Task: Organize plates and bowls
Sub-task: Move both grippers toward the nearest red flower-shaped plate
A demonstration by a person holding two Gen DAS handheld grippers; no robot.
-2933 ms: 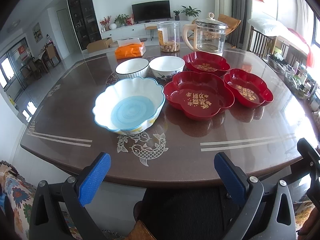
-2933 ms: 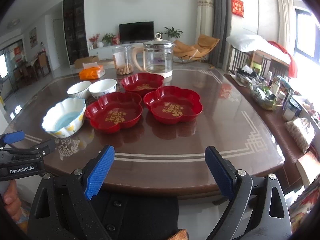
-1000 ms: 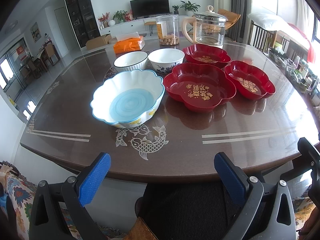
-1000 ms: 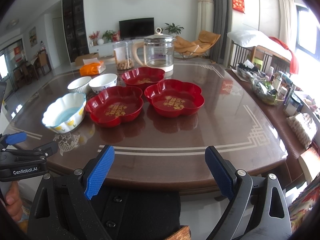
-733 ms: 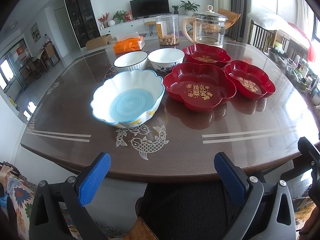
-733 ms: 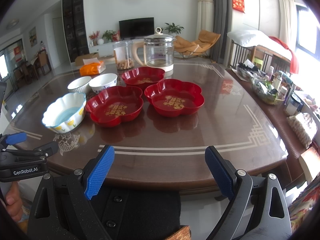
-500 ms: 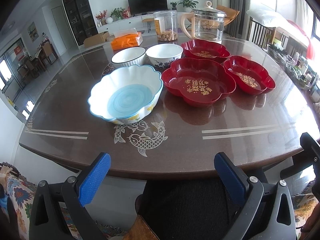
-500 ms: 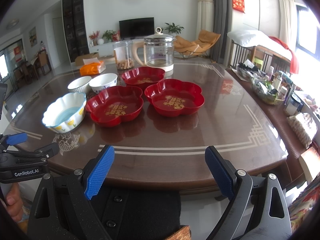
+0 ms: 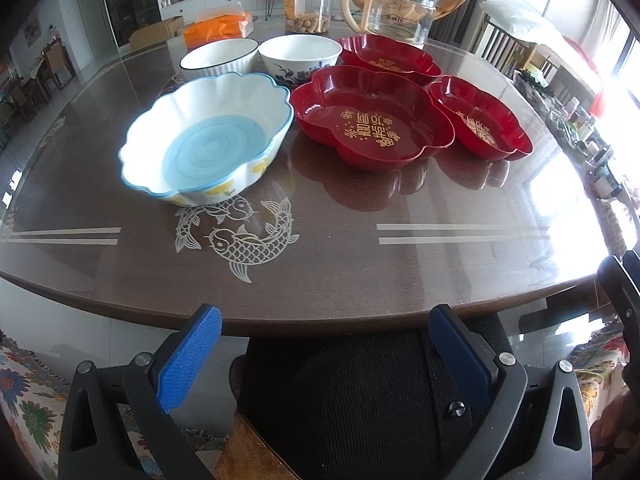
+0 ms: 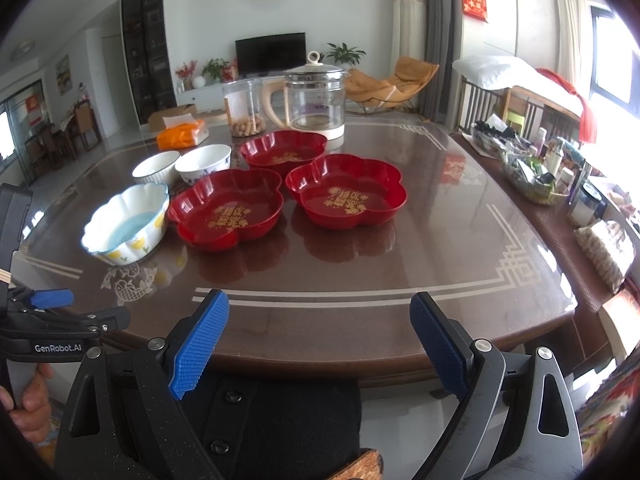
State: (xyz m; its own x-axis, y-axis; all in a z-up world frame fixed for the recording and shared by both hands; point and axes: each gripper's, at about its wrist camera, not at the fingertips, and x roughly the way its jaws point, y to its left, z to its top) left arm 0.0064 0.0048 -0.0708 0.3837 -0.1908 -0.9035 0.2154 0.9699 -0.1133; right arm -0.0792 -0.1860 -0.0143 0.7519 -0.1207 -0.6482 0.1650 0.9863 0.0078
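On the brown table point(image 9: 360, 248) a scalloped white bowl with a blue floor point(image 9: 208, 138) stands at the near left. Behind it sit a ribbed white bowl point(image 9: 218, 56) and a flower-painted white bowl point(image 9: 300, 56). Three red flower-shaped plates lie to the right: a near one point(image 9: 372, 116), a far one point(image 9: 388, 58) and a right one point(image 9: 480, 118). The right wrist view shows the same scalloped bowl point(image 10: 128, 224) and red plates point(image 10: 228, 208) point(image 10: 346, 190) point(image 10: 284, 148). My left gripper point(image 9: 326, 356) and right gripper point(image 10: 320, 344) both hang open before the table's near edge, holding nothing.
At the table's far side stand a glass kettle point(image 9: 400, 12), a clear jar of snacks point(image 9: 308, 4) and an orange tissue pack point(image 9: 218, 26). A side shelf with bottles and clutter point(image 10: 536, 164) runs along the right. A black chair back point(image 9: 360, 400) is below the grippers.
The left gripper has moved forward and closer to the table, so the bowls and plates loom larger. The right gripper has hardly shifted. Both stay open.
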